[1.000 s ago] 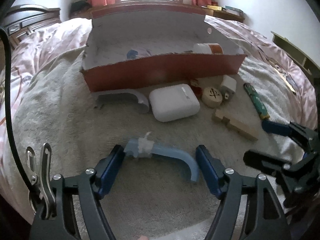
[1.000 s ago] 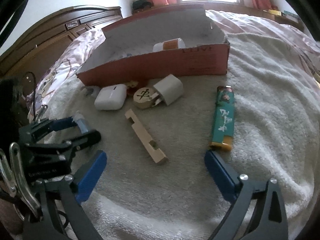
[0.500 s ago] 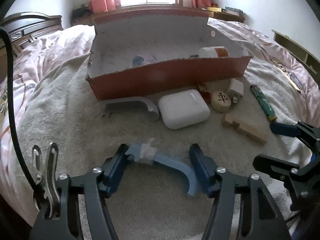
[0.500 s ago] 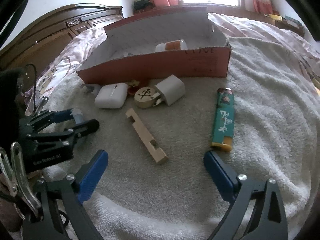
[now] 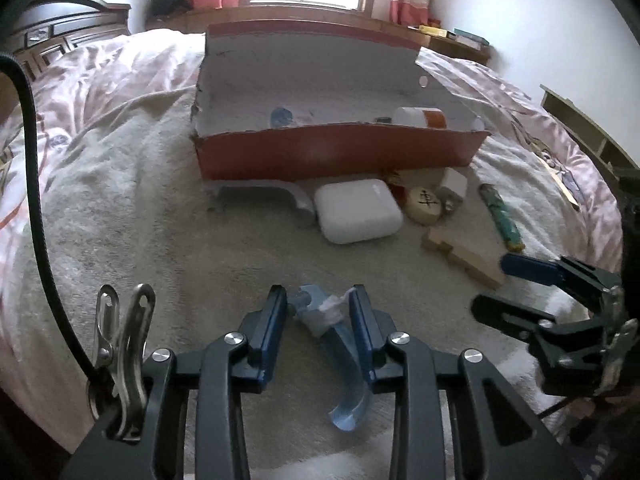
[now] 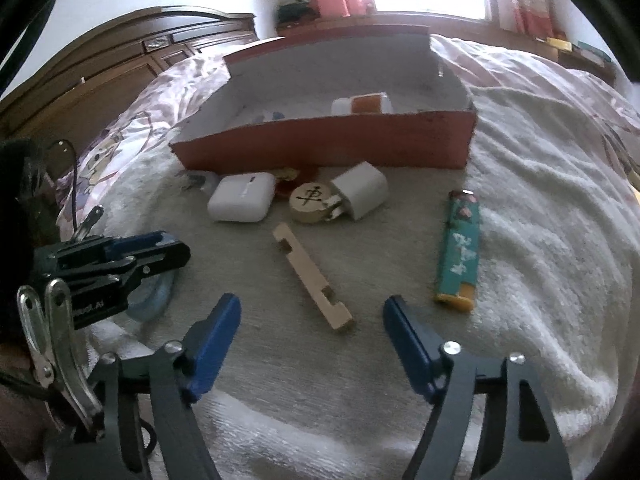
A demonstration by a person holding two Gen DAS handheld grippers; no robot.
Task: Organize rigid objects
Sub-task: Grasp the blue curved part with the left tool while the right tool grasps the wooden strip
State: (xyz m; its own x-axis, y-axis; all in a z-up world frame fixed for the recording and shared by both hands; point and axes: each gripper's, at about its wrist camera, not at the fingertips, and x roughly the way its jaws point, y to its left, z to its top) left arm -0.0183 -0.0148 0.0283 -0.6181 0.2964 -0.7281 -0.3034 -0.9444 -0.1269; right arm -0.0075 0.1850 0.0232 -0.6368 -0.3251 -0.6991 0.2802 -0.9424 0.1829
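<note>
The red box point(image 5: 336, 152) stands open-topped on the bed point(image 5: 160, 240), its near wall low. Against that wall lie a grey curved piece point(image 5: 264, 194), a white case point(image 5: 358, 210), a wooden disc point(image 6: 310, 202) and a white plug point(image 6: 360, 190). Nearer, bare blanket lies in front of the left gripper point(image 5: 318, 304), whose jaws have just been closing and now clench the blue curved piece point(image 5: 340, 344). The right gripper point(image 6: 312, 320), jaws also closing but still released, flanks the wooden strip point(image 6: 312, 276), beside the green lighter point(image 6: 460, 252).
</note>
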